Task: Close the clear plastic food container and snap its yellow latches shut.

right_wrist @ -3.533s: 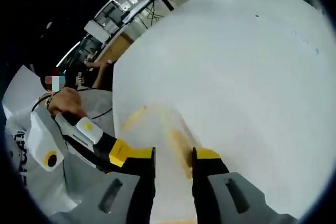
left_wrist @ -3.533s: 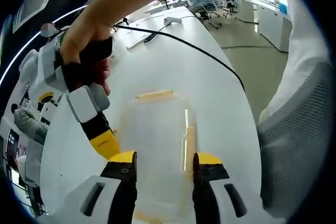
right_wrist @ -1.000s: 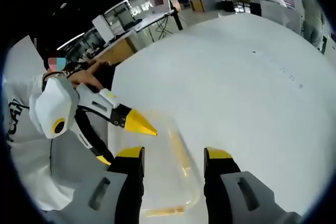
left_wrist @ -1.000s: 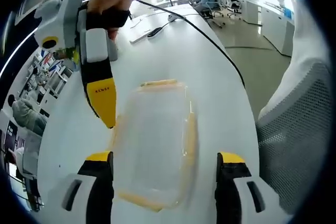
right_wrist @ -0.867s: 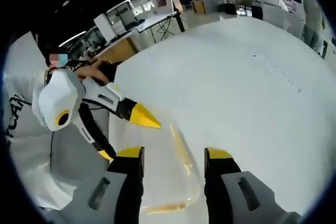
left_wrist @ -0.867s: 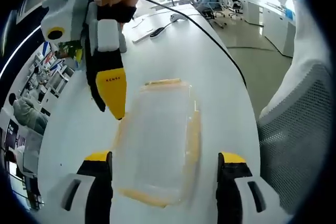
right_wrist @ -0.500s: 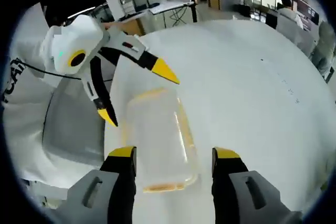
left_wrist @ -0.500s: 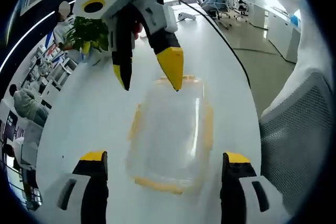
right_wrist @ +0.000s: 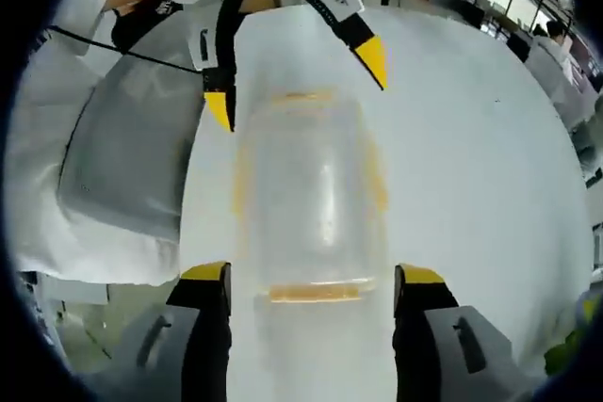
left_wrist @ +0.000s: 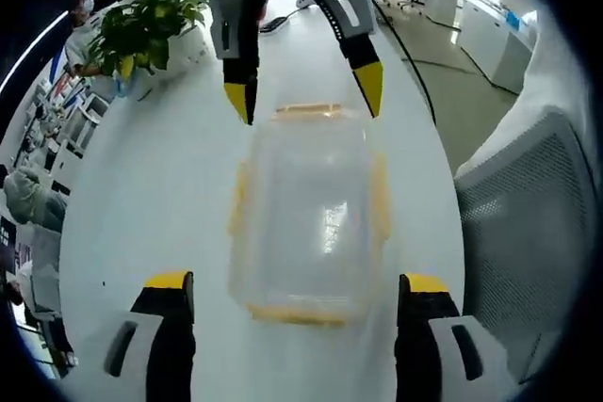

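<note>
The clear plastic container (left_wrist: 306, 218) (right_wrist: 311, 190) lies flat on the white table with its lid on. Yellow latches show on its rim: one at the near end (left_wrist: 300, 313) (right_wrist: 316, 291), one at the far end (left_wrist: 309, 110), others along the long sides. Whether they are snapped down I cannot tell. My left gripper (left_wrist: 297, 281) (right_wrist: 296, 84) is open, its jaws wider than the container and short of its near end. My right gripper (right_wrist: 313, 277) (left_wrist: 304, 96) faces it from the opposite end, also open, with nothing between its fingers.
A green potted plant (left_wrist: 151, 30) stands on the table (left_wrist: 141, 195) at the far left. A black cable (left_wrist: 415, 72) runs along the table's right side. A grey mesh chair (left_wrist: 528, 233) (right_wrist: 132, 148) sits close to the table edge, beside the person's white sleeve.
Both grippers have opened wide and backed off the container. They have swung round until they face each other over its two short ends. The container has stayed on the table.
</note>
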Demonstrator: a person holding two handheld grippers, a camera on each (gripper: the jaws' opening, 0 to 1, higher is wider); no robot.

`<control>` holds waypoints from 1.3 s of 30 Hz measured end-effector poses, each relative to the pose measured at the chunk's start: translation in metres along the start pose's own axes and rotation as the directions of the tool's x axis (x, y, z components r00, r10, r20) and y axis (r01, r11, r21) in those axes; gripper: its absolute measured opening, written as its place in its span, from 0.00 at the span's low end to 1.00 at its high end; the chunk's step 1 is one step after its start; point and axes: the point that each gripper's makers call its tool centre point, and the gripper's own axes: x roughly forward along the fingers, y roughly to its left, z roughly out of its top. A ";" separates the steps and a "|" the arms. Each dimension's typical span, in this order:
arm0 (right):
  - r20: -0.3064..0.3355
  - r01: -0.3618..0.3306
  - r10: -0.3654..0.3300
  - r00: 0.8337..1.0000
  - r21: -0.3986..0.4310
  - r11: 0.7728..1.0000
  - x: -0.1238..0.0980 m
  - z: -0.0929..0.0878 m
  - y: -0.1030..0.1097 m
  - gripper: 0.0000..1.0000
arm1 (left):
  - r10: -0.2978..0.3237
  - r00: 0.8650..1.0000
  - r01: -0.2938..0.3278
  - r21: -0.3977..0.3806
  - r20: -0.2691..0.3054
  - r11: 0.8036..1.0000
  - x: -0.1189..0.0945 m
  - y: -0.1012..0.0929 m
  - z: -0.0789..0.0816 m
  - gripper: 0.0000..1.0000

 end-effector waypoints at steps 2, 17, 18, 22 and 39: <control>-0.009 0.018 -0.018 1.000 -0.015 1.000 0.002 -0.001 -0.003 0.68 | -0.017 1.000 0.017 -0.004 -0.010 1.000 0.005 0.001 -0.001 0.87; 0.016 0.038 -0.038 0.999 -0.024 0.999 0.014 0.006 -0.007 0.68 | -0.082 0.997 0.082 -0.022 0.004 0.996 0.018 -0.003 0.004 0.71; 0.017 0.037 -0.037 0.999 -0.024 0.999 0.014 0.006 -0.008 0.68 | -0.081 0.997 0.081 -0.023 0.004 0.996 0.018 -0.002 0.003 0.71; 0.012 0.038 -0.038 0.999 -0.024 0.999 0.014 0.005 -0.009 0.68 | -0.079 0.997 0.079 -0.023 0.007 0.997 0.019 0.000 0.004 0.70; -0.011 0.041 -0.041 0.999 -0.021 0.999 0.018 0.018 -0.011 0.68 | -0.079 0.997 0.079 -0.028 0.015 0.996 0.015 0.001 -0.009 0.70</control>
